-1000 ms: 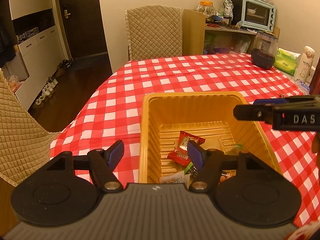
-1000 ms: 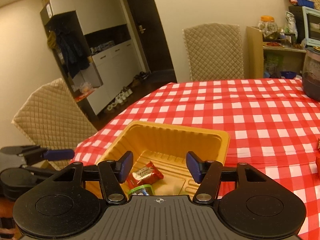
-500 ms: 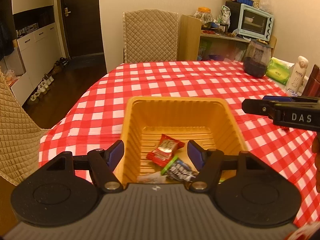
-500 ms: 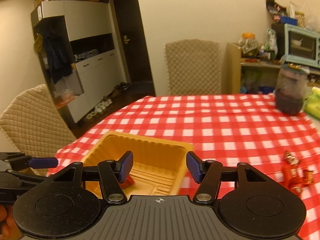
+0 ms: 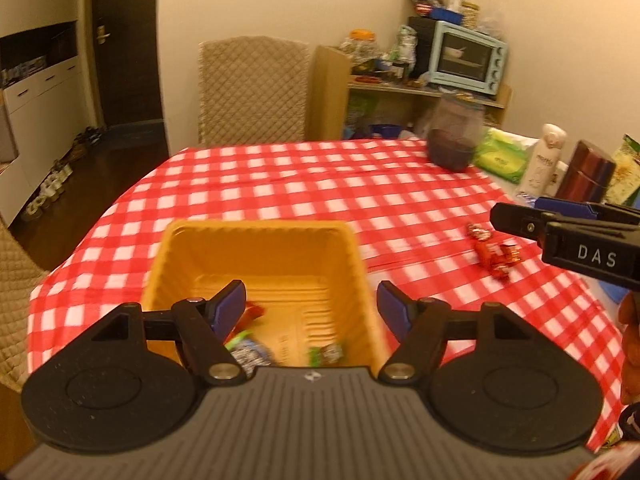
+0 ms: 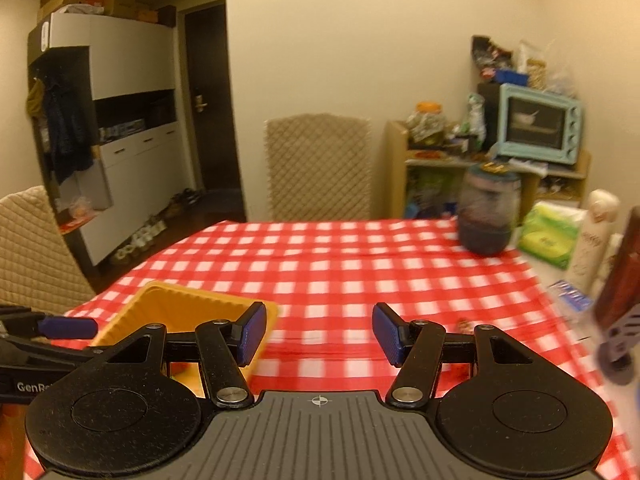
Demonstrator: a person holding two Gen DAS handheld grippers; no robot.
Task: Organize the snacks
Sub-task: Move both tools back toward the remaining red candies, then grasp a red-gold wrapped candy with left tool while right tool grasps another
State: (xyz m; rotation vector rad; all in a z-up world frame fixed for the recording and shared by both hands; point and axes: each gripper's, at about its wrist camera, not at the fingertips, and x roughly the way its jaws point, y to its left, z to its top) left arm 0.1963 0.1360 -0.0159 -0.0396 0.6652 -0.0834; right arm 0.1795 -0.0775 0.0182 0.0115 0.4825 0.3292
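Note:
A yellow plastic tray point(image 5: 256, 248) sits on the red checked tablecloth point(image 5: 320, 184) and holds several wrapped snacks point(image 5: 248, 350). My left gripper point(image 5: 311, 306) is open and empty just above the tray's near side. Red wrapped candies point(image 5: 494, 254) lie loose on the cloth to the tray's right. My right gripper point(image 6: 319, 334) is open and empty above the cloth right of the tray point(image 6: 176, 310); its fingers point(image 5: 560, 216) show at the right edge of the left wrist view, near the candies.
A dark jar point(image 5: 454, 136), green tissue pack point(image 5: 502, 156), white bottle point(image 5: 544, 160) and dark red flask point(image 5: 586, 178) stand along the table's far right. A quilted chair point(image 5: 252, 92) is behind the table and another point(image 6: 32, 252) at the left.
Both grippers have swung to the right. The tray has slid left in both views and the loose red candies have come into the left wrist view. Both stay open.

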